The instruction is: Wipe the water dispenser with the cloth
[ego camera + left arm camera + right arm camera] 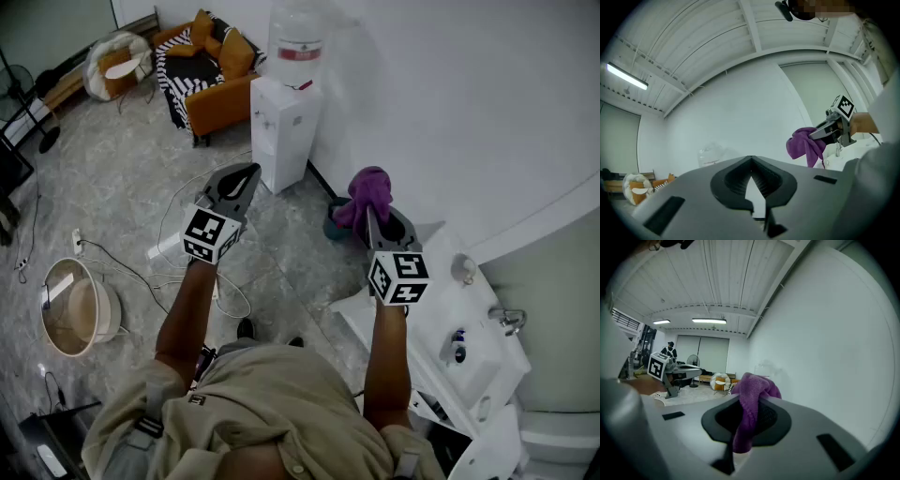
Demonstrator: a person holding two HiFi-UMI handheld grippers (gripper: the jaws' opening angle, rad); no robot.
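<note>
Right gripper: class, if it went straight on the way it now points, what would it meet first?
Probably the water dispenser: the right gripper, jaws shut on the purple cloth, aims at its bottle. Depth is unclear, so it could meet the white wall alongside instead.

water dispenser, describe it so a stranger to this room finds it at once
Follow the curved white wall past the purple cloth in the right gripper toward the orange sofa. The water dispenser stands against that wall beside the sofa: a white cabinet, alone in carrying a clear bottle with a red band.
</note>
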